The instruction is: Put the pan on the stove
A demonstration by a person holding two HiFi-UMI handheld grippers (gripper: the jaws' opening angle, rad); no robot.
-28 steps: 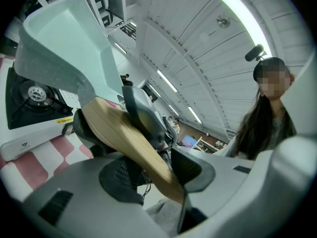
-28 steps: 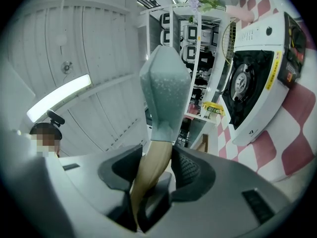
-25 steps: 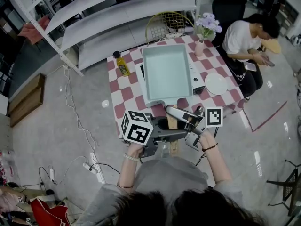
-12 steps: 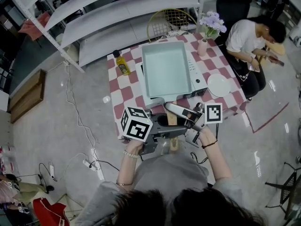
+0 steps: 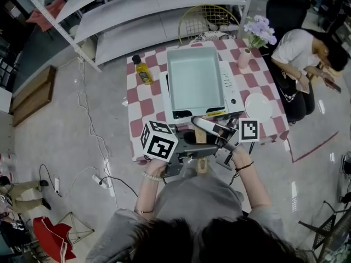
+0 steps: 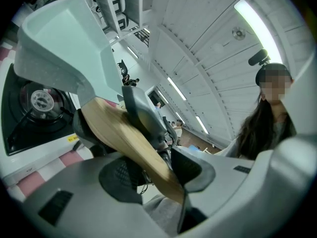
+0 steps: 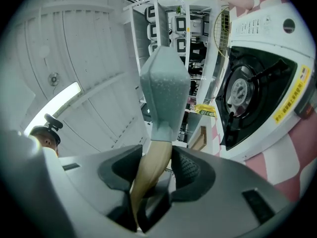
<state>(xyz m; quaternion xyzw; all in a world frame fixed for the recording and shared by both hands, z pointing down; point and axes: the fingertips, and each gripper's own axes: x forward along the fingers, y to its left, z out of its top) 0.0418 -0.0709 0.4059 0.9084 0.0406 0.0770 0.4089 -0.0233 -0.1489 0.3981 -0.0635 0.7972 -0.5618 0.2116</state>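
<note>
A pale teal rectangular pan [image 5: 194,81] is held over the white stove [image 5: 233,95] on the checkered table. Its wooden handle [image 5: 201,138] points toward me. My left gripper [image 5: 193,147] is shut on the handle from the left, and my right gripper [image 5: 213,131] is shut on it from the right. In the left gripper view the handle [image 6: 129,143] runs between the pads of the left gripper [image 6: 148,167], with the pan [image 6: 64,38] above the burner [image 6: 37,100]. In the right gripper view the handle [image 7: 151,170] sits in the right gripper [image 7: 151,177], and the burner [image 7: 242,90] shows beside the pan [image 7: 166,88].
A yellow bottle [image 5: 142,71] stands at the table's left, a white plate [image 5: 259,106] at its right, and a vase of flowers [image 5: 258,32] at the far right corner. A seated person [image 5: 307,53] is beside the table. A wire chair [image 5: 211,18] and shelves [image 5: 142,15] stand behind.
The pan has edged a little away from me over the stove, and the stove's front edge now shows. Both grips on the handle are unchanged.
</note>
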